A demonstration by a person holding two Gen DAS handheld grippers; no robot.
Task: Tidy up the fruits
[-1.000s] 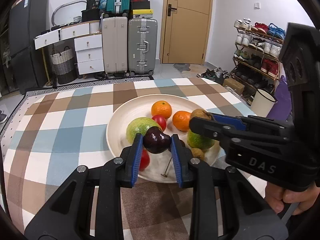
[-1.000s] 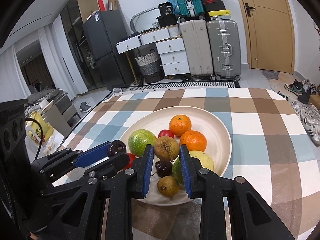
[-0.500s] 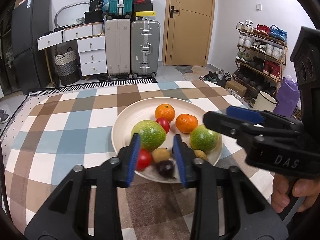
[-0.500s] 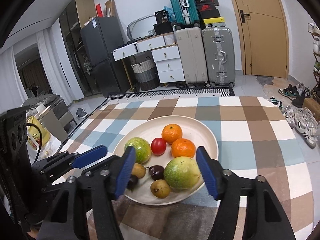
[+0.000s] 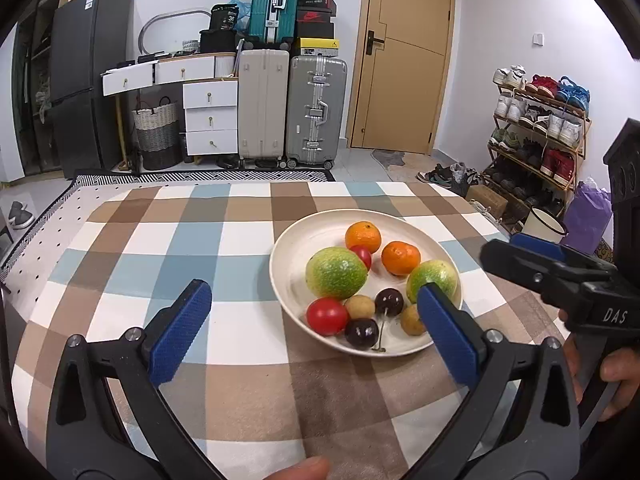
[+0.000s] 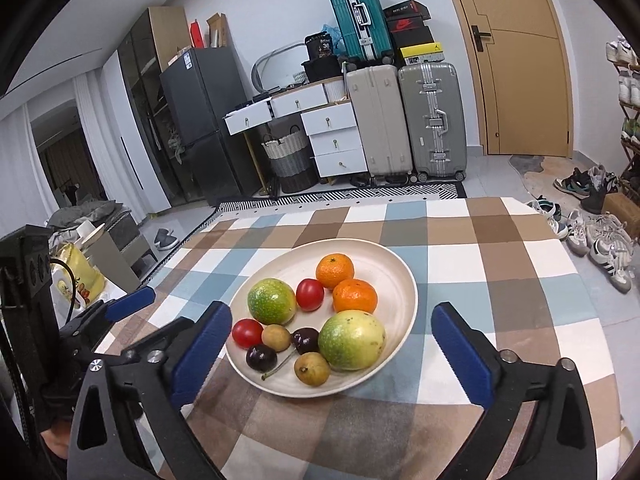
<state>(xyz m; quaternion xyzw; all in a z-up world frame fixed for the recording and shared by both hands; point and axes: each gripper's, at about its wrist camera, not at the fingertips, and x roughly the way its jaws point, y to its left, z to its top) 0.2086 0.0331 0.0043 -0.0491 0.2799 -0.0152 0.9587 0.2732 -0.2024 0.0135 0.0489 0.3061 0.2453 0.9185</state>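
Note:
A cream plate [image 5: 296,240] [image 6: 392,276] on the checked tablecloth holds two oranges [image 5: 400,257], two large green fruits [image 6: 352,340], two red tomatoes [image 5: 327,315], two dark cherries [image 5: 361,332] [image 6: 261,357] and two small brown fruits [image 6: 312,368]. My left gripper [image 5: 313,289] hovers in front of the plate's left half. Its jaws are opening wide, with nothing pressed between them. My right gripper [image 6: 332,309] hangs over the plate's near edge, its jaws also opening and gripping nothing. In the left wrist view the right gripper [image 5: 520,248] shows at the right.
The table [image 5: 160,248] has bare cloth left of and in front of the plate. A hand [image 5: 616,372] holds the right gripper's handle. Suitcases [image 5: 316,112], white drawers and a shoe rack [image 5: 540,120] stand beyond the table. A yellow bag [image 6: 76,272] sits off its left edge.
The left gripper let go of a dark cherry and the right gripper of a brown fruit. Both fruits now lie on the plate. Both grippers spread wide and drew back and up.

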